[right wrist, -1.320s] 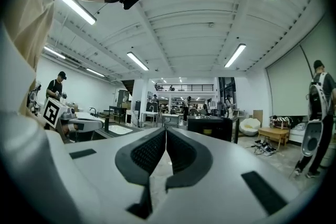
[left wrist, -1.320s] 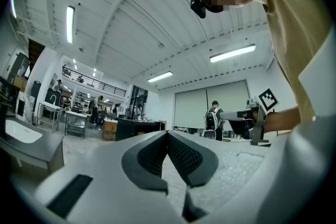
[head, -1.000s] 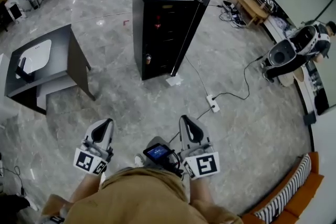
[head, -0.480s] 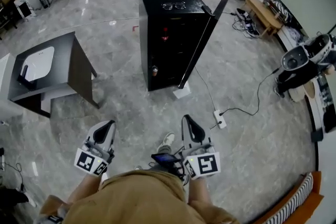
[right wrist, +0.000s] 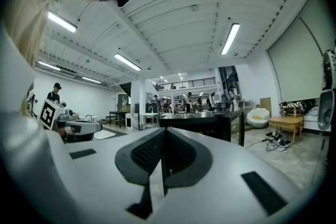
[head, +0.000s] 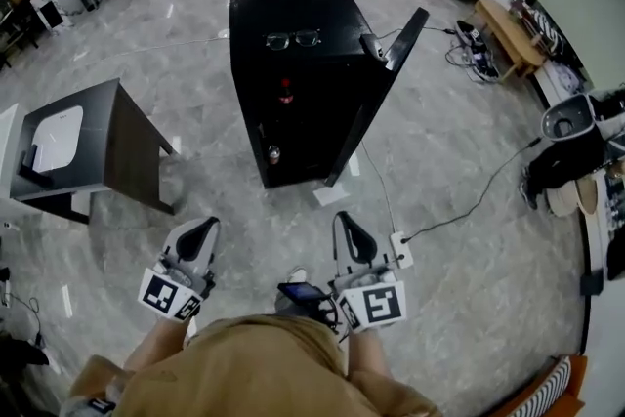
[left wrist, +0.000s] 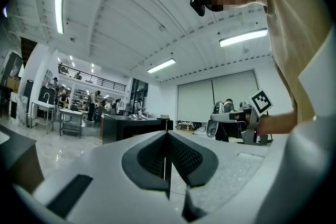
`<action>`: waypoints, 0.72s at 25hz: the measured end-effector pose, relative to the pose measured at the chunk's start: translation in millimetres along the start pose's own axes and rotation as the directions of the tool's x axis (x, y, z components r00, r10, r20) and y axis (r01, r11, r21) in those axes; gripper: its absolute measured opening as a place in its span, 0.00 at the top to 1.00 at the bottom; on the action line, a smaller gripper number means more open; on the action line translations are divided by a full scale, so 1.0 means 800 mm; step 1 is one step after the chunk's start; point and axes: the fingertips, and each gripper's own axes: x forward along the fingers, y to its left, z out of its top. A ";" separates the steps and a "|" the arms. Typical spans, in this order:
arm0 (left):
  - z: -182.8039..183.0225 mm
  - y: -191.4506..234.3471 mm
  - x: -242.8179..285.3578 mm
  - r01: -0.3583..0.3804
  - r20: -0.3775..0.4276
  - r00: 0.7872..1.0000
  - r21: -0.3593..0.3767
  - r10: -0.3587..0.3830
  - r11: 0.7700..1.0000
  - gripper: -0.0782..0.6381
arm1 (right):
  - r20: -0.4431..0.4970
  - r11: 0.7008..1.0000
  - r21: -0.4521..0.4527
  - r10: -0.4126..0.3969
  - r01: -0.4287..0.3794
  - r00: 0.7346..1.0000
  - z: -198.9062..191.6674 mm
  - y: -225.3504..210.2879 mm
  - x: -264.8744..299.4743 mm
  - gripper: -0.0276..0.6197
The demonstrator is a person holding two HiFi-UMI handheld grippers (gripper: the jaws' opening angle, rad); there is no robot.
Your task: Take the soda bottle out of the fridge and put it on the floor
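The inside of the tall black fridge (head: 293, 10) is seen in the head view only. The dark, red-banded soda bottle (head: 285, 94) stands on an upper shelf, and the fridge door (head: 386, 78) is swung open at the right. In the gripper views only the fridge top is shown, level ahead.

The jaws of the left gripper (head: 200, 228) and the right gripper (head: 350, 222) are pressed together, with nothing between them. A white power strip (head: 400, 249) with its cable lies on the grey marble floor (head: 469, 308) beside the right gripper.

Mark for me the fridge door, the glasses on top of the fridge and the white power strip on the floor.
fridge door (head: 402, 39): head view, upper end of the open door.
glasses (head: 293, 39): head view, bridge between the lenses.
power strip (head: 401, 249): head view, middle of its white body.
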 end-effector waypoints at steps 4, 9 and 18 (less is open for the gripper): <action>0.005 0.008 0.059 -0.046 -0.002 0.999 0.007 0.046 0.999 0.89 | 0.010 0.998 -0.012 0.060 -0.060 0.998 0.010 -0.052 0.036 0.95; 0.003 0.020 0.102 -0.087 -0.003 0.996 0.011 0.087 0.996 0.89 | 0.056 0.994 -0.025 0.112 -0.111 0.992 0.025 -0.080 0.079 0.95; 0.002 0.039 0.152 -0.082 0.010 0.997 0.013 0.082 0.997 0.89 | -0.034 0.989 -0.009 0.147 -0.148 0.989 -0.014 -0.095 0.130 0.95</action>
